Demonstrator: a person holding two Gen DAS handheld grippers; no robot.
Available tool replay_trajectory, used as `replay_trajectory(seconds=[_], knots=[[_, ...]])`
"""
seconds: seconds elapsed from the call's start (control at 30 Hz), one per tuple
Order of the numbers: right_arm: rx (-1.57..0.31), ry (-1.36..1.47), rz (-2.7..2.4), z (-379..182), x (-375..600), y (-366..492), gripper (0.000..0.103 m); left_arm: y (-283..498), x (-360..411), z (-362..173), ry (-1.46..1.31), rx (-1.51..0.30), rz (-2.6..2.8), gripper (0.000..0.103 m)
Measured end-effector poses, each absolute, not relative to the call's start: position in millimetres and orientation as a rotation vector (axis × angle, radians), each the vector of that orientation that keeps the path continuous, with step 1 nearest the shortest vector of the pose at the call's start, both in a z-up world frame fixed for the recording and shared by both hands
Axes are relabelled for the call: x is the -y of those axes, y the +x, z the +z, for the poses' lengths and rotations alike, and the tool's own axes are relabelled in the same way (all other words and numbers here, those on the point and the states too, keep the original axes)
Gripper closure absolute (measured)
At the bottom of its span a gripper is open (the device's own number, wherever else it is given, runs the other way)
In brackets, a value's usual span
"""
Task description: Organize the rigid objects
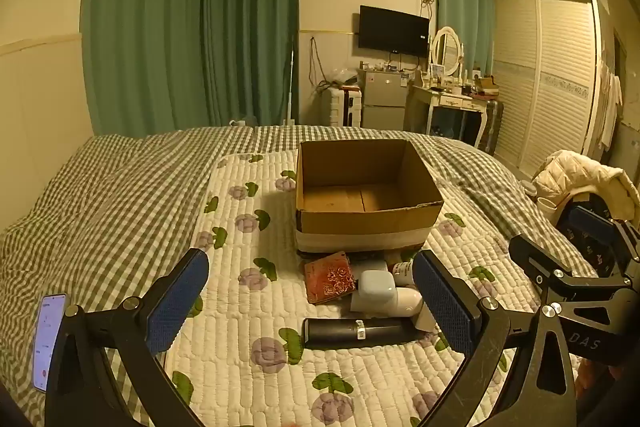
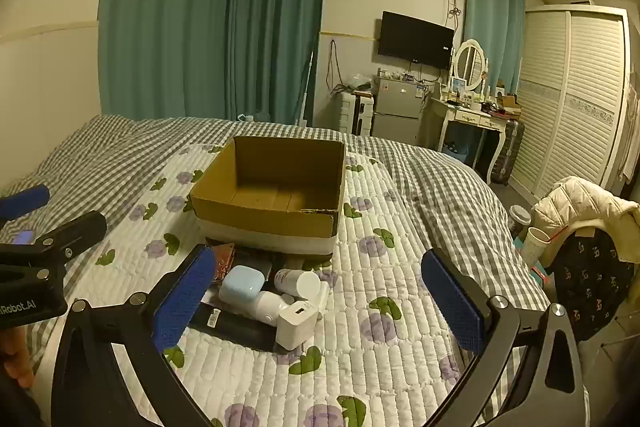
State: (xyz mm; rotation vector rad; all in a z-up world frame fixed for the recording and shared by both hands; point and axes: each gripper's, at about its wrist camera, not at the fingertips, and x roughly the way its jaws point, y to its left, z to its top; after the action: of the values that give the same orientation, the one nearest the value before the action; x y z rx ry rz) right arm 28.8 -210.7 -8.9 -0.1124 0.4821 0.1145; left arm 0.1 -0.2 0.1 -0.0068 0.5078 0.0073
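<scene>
An open cardboard box (image 1: 368, 223) (image 2: 264, 219) with nothing inside stands on the flowered quilt. In front of it lies a small heap: a red patterned card (image 1: 330, 277), a pale blue case (image 1: 376, 285) (image 2: 242, 285), a white bottle (image 1: 402, 269) (image 2: 298, 281), a white charger cube (image 2: 298, 323) and a long black cylinder (image 1: 360, 333) (image 2: 236, 327). My left gripper (image 1: 311, 267) hovers open just short of the heap, holding nothing. The right gripper (image 2: 318, 255) is open too, empty, with the heap by its left finger. Each gripper also shows in the other's view, the right gripper (image 1: 560, 235) and the left gripper (image 2: 56, 213).
A lit phone (image 1: 50, 339) lies on the checked bedcover at the left. A chair with a cream jacket (image 2: 580, 207) and a paper cup (image 2: 534, 243) stand off the bed's right edge. A dressing table (image 2: 472, 115) and a wardrobe (image 2: 576, 99) are far behind.
</scene>
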Motion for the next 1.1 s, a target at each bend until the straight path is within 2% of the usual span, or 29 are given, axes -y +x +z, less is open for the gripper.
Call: replay_trajectory(seconds=[1.1], knots=[[-0.506, -0.133, 0.112, -18, 207, 32, 0.0, 0, -1, -5, -0.002, -0.513, 0.012, 0.0]])
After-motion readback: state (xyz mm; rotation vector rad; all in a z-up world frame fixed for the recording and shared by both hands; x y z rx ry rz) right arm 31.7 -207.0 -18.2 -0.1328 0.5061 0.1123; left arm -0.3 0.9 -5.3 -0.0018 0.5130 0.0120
